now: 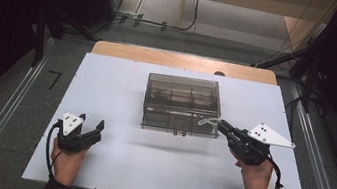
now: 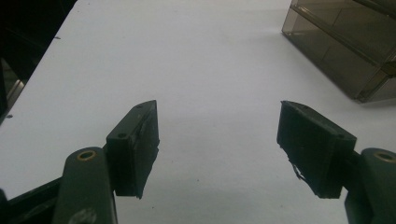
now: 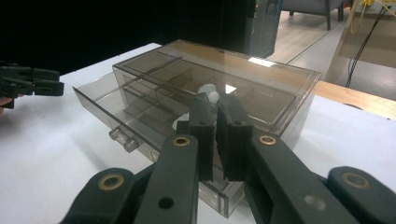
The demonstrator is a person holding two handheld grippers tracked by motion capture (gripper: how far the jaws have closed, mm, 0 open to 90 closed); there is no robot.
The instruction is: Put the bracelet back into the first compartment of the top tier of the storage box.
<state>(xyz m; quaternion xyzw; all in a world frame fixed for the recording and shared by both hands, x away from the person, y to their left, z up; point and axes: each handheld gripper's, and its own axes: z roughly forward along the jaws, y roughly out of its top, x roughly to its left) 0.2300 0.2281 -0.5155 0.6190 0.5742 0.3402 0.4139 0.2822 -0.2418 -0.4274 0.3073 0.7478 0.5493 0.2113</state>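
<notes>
Smoky clear plastic makes up the box (image 1: 181, 104) that sits in the middle of the white table (image 1: 110, 166) in the high view, with a shallow drawer at its near side. The right gripper (image 1: 217, 124) reaches to the box's near right corner and is clamped on a small clear plastic piece (image 1: 207, 122). The left gripper (image 1: 90, 124) rests well apart from the box at the near left, its jaws spread and empty.

Left gripper view: the two black pads (image 2: 137, 147) stand wide apart over bare table, and a corner of the box (image 2: 345, 51) lies off to the upper right.

Right gripper view: the jaws are pinched together on the small pale piece (image 3: 208, 91), right above the box's drawer (image 3: 140, 116), which is pulled partly out and has a small knob (image 3: 122, 138) at its front. The piece looks light, stiff and slick, so a firm pinch across its middle seems safest. The box itself is probably light and may slide; the knob is the natural hold for the drawer.
</notes>
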